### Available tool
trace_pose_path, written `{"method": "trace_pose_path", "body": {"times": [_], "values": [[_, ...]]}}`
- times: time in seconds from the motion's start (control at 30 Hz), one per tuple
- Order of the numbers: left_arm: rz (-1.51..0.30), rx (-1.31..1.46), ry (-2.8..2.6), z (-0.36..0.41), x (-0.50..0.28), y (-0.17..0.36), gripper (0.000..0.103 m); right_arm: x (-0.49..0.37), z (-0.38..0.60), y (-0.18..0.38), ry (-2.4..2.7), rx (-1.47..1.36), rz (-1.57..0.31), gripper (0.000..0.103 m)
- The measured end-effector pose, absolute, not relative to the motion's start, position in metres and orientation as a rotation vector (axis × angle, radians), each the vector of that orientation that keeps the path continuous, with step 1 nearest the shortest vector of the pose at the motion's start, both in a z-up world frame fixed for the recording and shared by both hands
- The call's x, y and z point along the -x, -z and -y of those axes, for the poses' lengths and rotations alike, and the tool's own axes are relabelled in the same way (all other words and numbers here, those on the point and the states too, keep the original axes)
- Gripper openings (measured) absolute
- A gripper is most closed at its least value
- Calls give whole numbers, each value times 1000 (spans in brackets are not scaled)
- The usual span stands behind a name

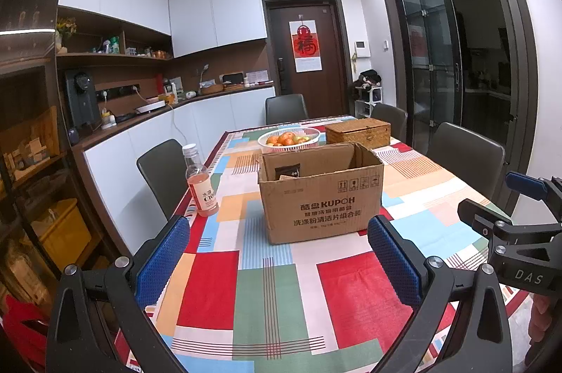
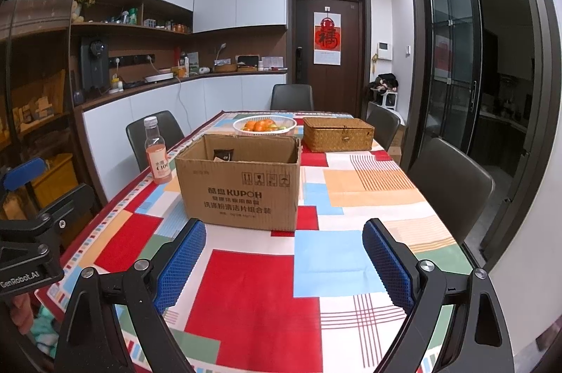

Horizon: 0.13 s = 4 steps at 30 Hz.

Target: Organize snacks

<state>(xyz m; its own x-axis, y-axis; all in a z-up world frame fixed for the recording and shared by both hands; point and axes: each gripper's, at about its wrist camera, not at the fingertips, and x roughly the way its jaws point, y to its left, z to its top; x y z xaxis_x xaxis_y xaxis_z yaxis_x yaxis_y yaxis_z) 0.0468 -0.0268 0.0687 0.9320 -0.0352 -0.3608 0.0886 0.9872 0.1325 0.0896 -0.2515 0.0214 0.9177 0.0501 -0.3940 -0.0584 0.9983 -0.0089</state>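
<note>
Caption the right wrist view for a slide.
Open right gripper faces a cardboard box on the table.

matt corrugated cardboard box [image 1: 321, 193] ahead of the gripper, woven wicker basket [image 1: 357, 133] beyond it, clear glossy plastic bottle [image 1: 200, 181] left, smooth printed tablecloth [image 1: 267, 295] underneath.

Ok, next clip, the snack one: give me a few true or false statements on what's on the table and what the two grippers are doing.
1. The brown cardboard box stands open on the patchwork tablecloth. True.
2. The clear bottle of pink drink lies on its side. False: it stands upright, white cap on, left of the box.
3. The right gripper is open and holds nothing. True.
4. The woven wicker basket has its lid off. False: the lid is shut.
5. The white basket of orange fruit sits behind the box. True.
6. The left gripper clamps a snack packet. False: its fingers stand apart over bare cloth.
</note>
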Motion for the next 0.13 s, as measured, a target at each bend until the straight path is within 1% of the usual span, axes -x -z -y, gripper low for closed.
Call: {"method": "trace_pose_path", "body": {"times": [0.13], "values": [[-369,-147,62,27,-48,-69,103,-91,252,-21,-55,22,-409,92]]}}
